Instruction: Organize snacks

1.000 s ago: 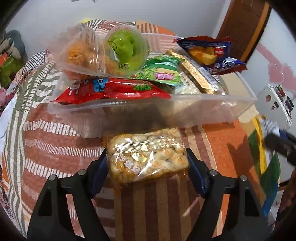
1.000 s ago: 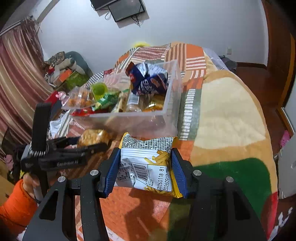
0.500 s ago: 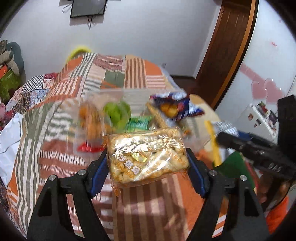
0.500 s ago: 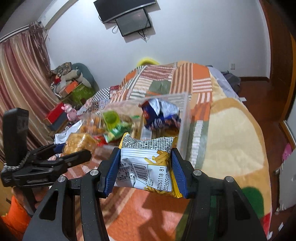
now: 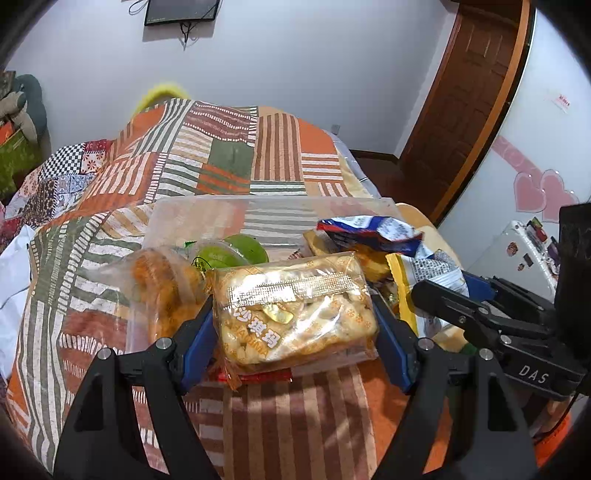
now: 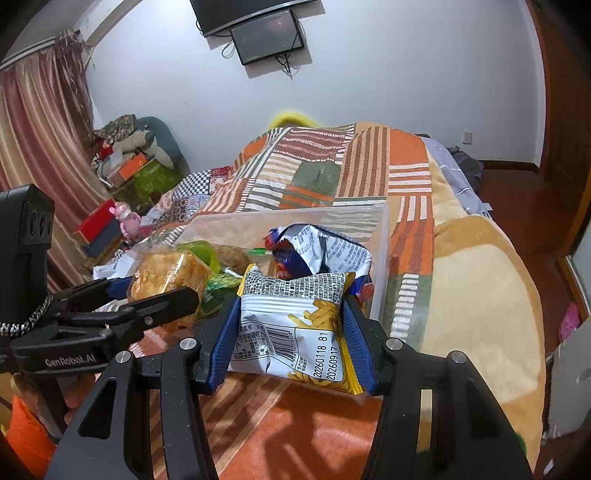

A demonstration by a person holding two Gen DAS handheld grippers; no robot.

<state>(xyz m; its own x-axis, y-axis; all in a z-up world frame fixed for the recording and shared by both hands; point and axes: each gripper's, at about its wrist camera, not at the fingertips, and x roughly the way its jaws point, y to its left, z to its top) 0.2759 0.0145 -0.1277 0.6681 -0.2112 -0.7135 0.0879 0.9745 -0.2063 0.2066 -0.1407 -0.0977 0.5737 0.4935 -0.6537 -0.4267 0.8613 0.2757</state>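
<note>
My left gripper (image 5: 293, 328) is shut on a clear pack of golden puffed-rice cake (image 5: 295, 310), held above the bedspread just in front of a clear plastic bin (image 5: 207, 214). My right gripper (image 6: 291, 332) is shut on a white and yellow bag of fries snack (image 6: 295, 325), also raised near the bin (image 6: 380, 258). Inside the bin lie a green jelly cup (image 5: 236, 253), a bag of orange puffs (image 5: 162, 288) and a blue chip bag (image 5: 369, 230). In the right wrist view the left gripper (image 6: 162, 291) with its rice cake (image 6: 170, 277) is at the left.
The bin sits on a bed with a striped patchwork blanket (image 5: 229, 162). A wooden door (image 5: 469, 92) and a white fridge (image 5: 524, 251) stand to the right. Curtains (image 6: 40, 147) and piled boxes (image 6: 125, 166) are at the left; a screen (image 6: 266, 33) hangs on the wall.
Both grippers have risen with their packs still held. The bin, earlier filling the view from close and level, now shows from above and lower in the frame, and the two grippers have come closer together.
</note>
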